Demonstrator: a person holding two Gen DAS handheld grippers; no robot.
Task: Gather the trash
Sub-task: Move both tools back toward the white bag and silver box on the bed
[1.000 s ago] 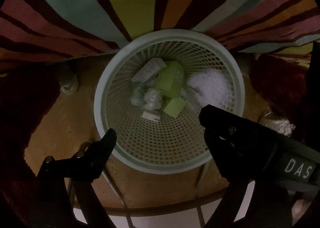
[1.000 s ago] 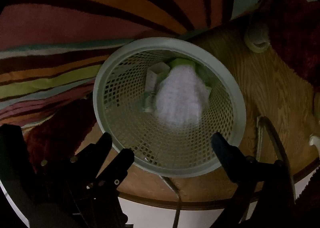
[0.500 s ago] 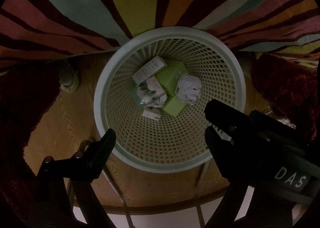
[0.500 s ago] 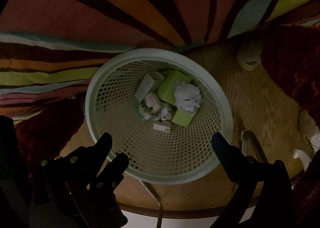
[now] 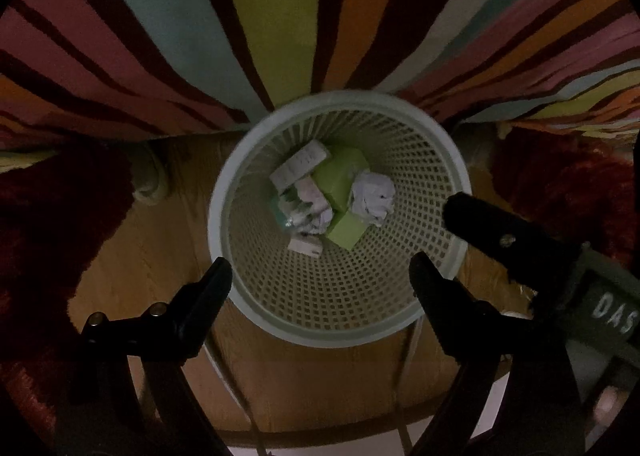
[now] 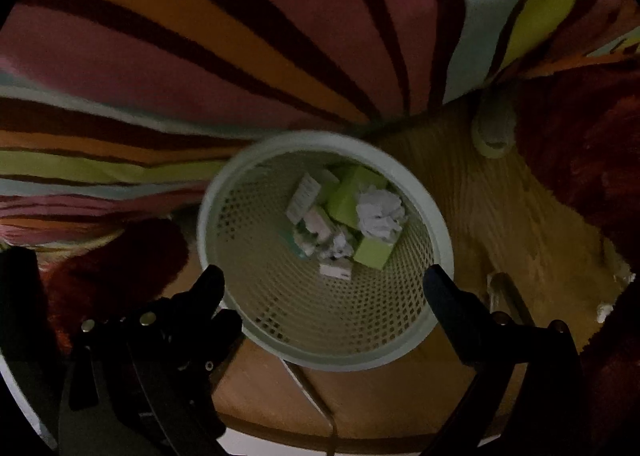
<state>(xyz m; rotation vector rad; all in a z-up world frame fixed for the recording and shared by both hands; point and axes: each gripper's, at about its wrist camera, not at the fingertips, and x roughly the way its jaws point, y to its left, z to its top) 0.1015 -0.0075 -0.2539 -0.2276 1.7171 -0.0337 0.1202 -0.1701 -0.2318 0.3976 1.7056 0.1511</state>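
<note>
Striped multicolour rug (image 5: 280, 16), pale lattice basket (image 5: 400, 328), green boxes (image 5: 340, 176).

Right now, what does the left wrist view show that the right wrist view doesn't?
Only the left wrist view: the right gripper from the side, with its "DAS" label.

Only the right wrist view: a small white object at the floor's right edge.

Both: the mesh wastebasket holding a crumpled paper ball, green boxes and white packets, on a wooden floor beside the striped rug. Both grippers are open and empty.
</note>
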